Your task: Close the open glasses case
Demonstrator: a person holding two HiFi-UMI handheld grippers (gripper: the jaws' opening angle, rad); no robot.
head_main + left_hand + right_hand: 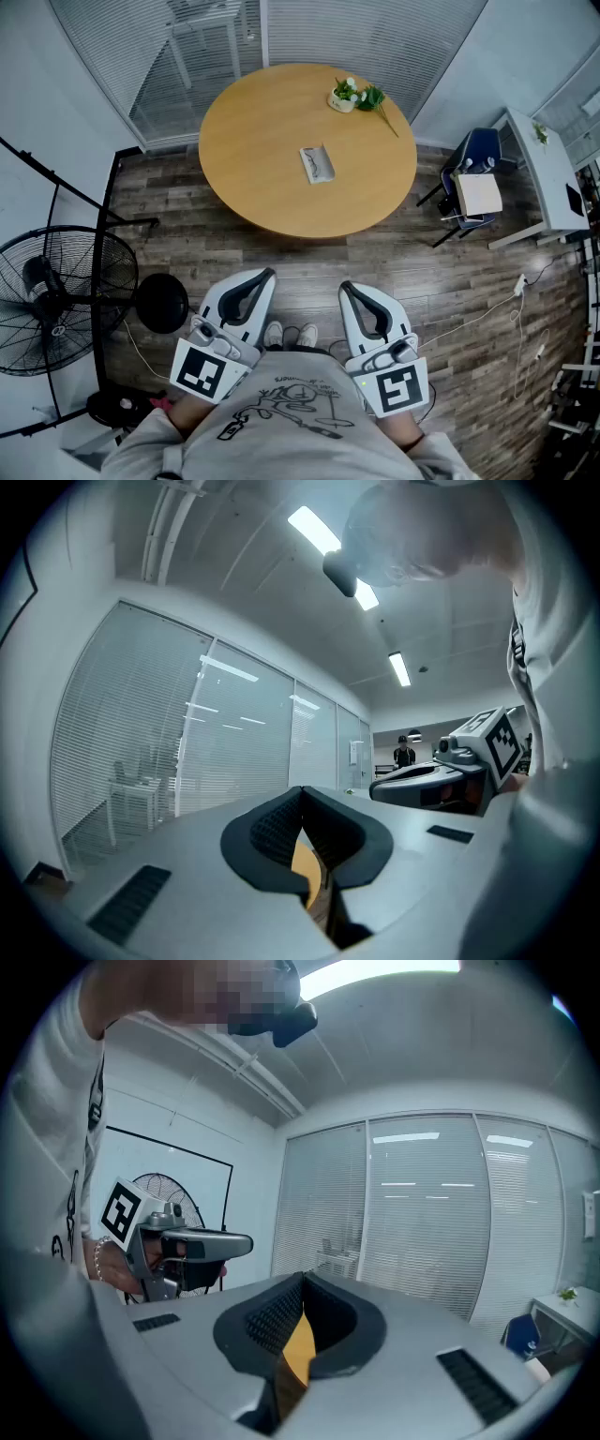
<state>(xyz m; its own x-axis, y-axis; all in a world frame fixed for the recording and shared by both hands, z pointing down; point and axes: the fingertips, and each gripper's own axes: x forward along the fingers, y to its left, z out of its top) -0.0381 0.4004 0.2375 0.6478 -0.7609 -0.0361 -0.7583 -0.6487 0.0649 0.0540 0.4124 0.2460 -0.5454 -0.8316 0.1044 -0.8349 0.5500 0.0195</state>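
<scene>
The open glasses case, grey and lying flat, rests near the middle of the round wooden table in the head view. Both grippers are held low by the person's body, well short of the table. My left gripper has its jaws closed tip to tip, with nothing between them; the left gripper view shows the same. My right gripper is likewise shut and empty, as its own view shows. Neither gripper view shows the case; only a sliver of the tabletop appears under the pads.
A small potted plant sits at the table's far right edge. A black standing fan and a round black base stand at left. A blue chair, a white desk and floor cables are at right.
</scene>
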